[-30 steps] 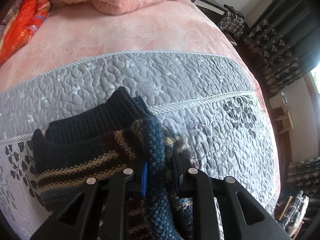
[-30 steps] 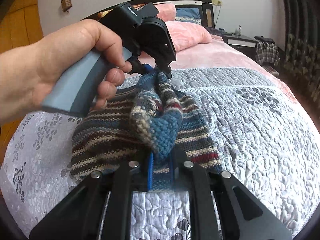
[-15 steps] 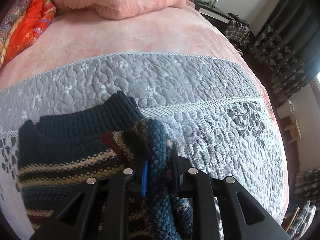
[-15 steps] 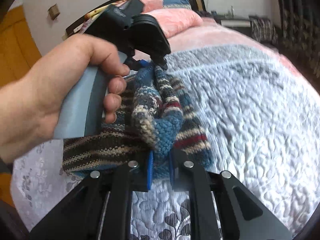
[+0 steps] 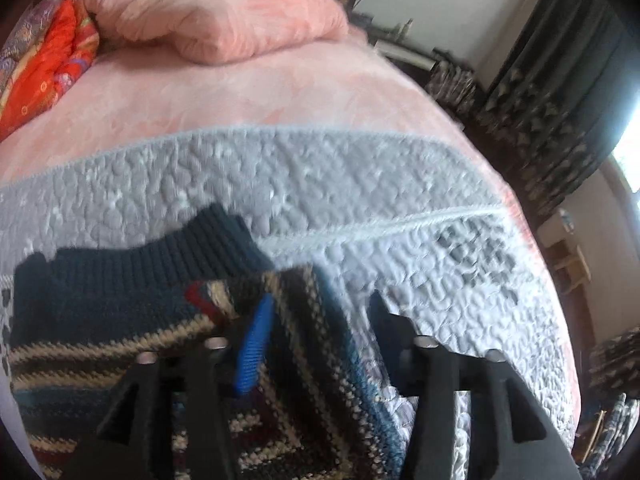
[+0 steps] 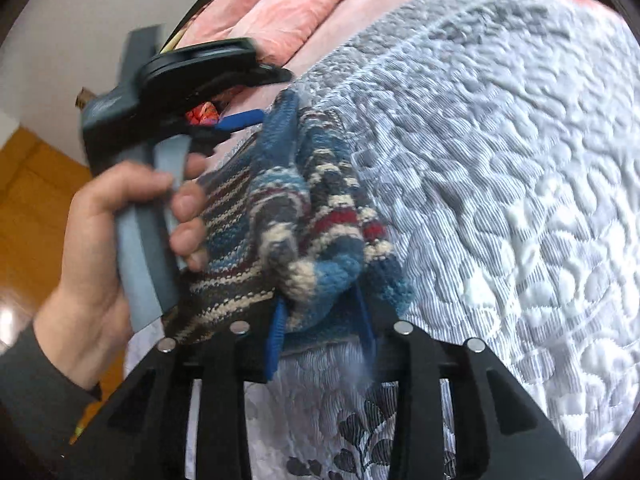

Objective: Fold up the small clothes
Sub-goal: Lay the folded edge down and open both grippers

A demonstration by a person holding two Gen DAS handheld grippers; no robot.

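Quilted grey cotton covers the bed [image 5: 360,184], the largest thing in either view, with a pink blanket [image 5: 224,12] heaped at twelve o'clock in the left wrist view and a red patterned cloth [image 5: 44,64] at ten o'clock. On the quilt lies the striped knit sweater [image 5: 120,320], filling seven to six o'clock in the left view, its dark ribbed hem toward the pillows, one side turned over onto the body.

The left gripper [image 5: 316,324] has its fingers spread wide over the folded edge, pinching nothing. The right gripper [image 6: 320,320] is also parted, the bunched blue-and-cream fold lying loose between its fingers rather than clamped. The person's left hand [image 6: 120,240] shows at nine o'clock in the right view.

The sweater looks thick, soft and springy: light, unbreakable, but likely to unroll once released. I would take it at the ribbed hem or a doubled edge, where the knit stretches least.
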